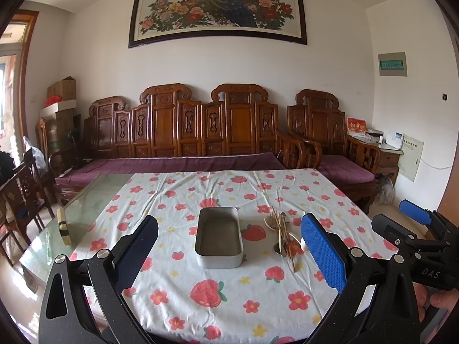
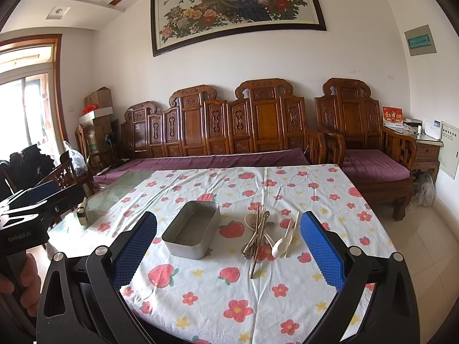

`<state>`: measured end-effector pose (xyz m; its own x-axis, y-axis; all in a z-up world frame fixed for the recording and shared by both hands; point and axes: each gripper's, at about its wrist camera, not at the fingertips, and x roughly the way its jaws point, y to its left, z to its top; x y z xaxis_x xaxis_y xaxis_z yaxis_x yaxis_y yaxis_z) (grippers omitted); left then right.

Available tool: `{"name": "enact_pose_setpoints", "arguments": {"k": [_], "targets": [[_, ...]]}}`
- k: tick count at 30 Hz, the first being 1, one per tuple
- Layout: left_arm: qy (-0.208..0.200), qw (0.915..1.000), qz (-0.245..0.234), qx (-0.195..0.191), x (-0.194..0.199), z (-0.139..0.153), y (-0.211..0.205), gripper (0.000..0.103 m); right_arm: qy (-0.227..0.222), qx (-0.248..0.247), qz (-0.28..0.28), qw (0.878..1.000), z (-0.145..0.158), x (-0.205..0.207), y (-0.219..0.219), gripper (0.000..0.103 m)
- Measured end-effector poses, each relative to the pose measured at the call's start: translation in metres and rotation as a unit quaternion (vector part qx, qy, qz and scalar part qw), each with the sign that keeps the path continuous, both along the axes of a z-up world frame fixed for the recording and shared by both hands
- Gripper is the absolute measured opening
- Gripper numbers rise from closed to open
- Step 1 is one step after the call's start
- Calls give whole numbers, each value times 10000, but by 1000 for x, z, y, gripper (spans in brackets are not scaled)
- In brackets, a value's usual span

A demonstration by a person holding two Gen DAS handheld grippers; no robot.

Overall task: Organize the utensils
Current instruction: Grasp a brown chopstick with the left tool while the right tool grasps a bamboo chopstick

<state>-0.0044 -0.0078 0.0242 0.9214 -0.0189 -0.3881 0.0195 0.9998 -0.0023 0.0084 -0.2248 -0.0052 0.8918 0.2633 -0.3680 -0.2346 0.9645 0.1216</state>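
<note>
Here, in the left wrist view, the left gripper (image 1: 229,255) hung wide and empty above the desk (image 1: 183,309), the empty tin (image 1: 219,238) straight ahead and the utensils (image 1: 282,236) heaped just beside it. In the right wrist view, the right gripper (image 2: 228,255) gaped too, holding nothing. Best to pinch one chopstick or spoon mid-shaft, lift it clear, then lay it lengthwise in the tin.

An open grey metal tin (image 1: 218,236) lies just left of a loose pile of chopsticks and spoons (image 1: 282,236).
</note>
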Motion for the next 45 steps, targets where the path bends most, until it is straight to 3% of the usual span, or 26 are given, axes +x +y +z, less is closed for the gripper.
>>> {"name": "enact_pose_setpoints", "arguments": {"k": [10, 25, 36, 45], "targets": [[524, 9986, -88, -64, 31, -31, 5, 97, 189, -42, 84, 9998, -25, 18, -1, 100], [1037, 9936, -431, 85, 92, -85, -9, 97, 839, -532, 216, 9948, -74, 124, -29, 79], [1393, 9867, -805, 222, 135, -116, -33, 97, 1610, -750, 300, 9836, -150, 211, -52, 60], [1683, 9792, -1071, 359, 166, -141, -59, 96, 2165, -642, 462, 9731, -199, 246, -60, 46]]}}
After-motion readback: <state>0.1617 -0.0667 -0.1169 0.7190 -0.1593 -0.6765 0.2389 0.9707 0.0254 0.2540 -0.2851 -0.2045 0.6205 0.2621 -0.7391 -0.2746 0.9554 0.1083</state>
